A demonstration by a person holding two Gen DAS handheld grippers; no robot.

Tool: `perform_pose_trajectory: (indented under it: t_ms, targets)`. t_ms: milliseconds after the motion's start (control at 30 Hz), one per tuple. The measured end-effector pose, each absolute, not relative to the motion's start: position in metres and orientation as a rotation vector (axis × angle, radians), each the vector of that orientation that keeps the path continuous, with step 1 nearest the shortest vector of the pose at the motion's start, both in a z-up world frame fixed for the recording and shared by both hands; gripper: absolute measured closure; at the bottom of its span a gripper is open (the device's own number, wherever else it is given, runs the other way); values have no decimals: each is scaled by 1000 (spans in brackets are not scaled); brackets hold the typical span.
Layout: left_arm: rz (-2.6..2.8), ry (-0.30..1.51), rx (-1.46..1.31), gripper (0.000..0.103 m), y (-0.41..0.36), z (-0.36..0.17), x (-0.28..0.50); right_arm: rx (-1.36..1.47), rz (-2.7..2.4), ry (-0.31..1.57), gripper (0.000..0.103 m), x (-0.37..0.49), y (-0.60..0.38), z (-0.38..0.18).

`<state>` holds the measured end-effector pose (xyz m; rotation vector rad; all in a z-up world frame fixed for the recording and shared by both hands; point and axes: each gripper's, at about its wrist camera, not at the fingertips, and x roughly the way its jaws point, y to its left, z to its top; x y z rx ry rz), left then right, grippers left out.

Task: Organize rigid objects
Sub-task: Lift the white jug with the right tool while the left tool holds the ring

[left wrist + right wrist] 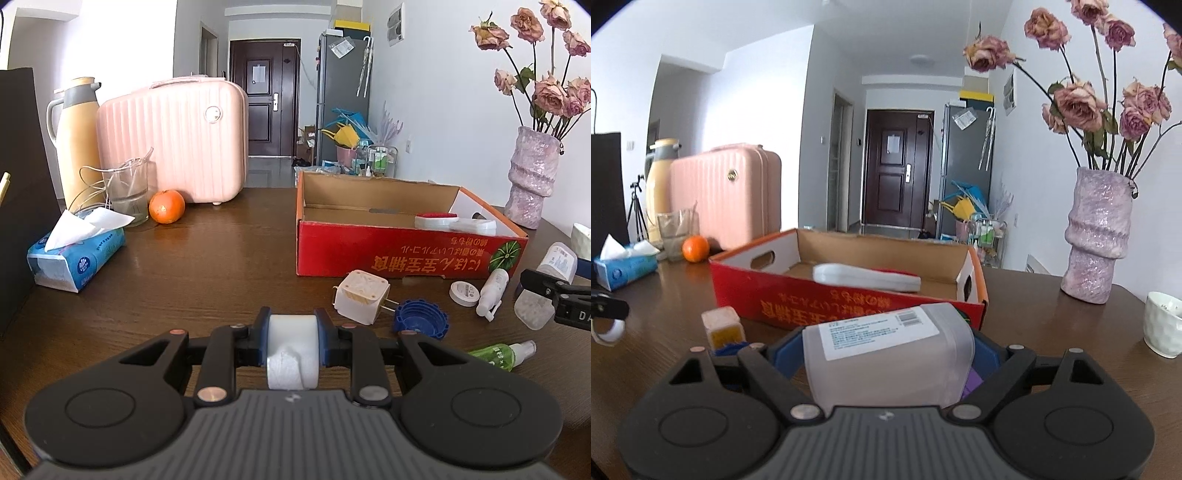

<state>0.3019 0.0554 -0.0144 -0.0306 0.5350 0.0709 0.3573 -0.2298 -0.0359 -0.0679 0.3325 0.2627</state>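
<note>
My left gripper [291, 326] is shut on a white tape roll [291, 350], low over the brown table. My right gripper [886, 343] is shut on a translucent plastic box [886, 365] with a white label, its blue pads against the box's sides; it also shows at the right edge of the left wrist view. Ahead lies a red cardboard box [406, 254] holding a white brush with a red top [436, 219] and a white case [474, 226]. In front of it lie a white plug adapter [360, 297], a blue cap [421, 319], a small round jar [464, 293], a white spray bottle [491, 291] and a green spray bottle [502, 354].
A tissue pack [74, 258], an orange [167, 206], a glass [127, 195], a pink case [173, 140] and a thermos [77, 140] stand at the back left. A purple vase of dried roses [1097, 240] and a white cup [1163, 328] stand on the right.
</note>
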Motion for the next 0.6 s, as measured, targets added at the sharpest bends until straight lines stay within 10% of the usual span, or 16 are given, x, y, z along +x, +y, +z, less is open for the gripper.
perform_pose_trajectory:
  t_ms: [600]
  targets:
    - [47,474,-38,78,42,9,292,23,288,259,14,327,-211,-10]
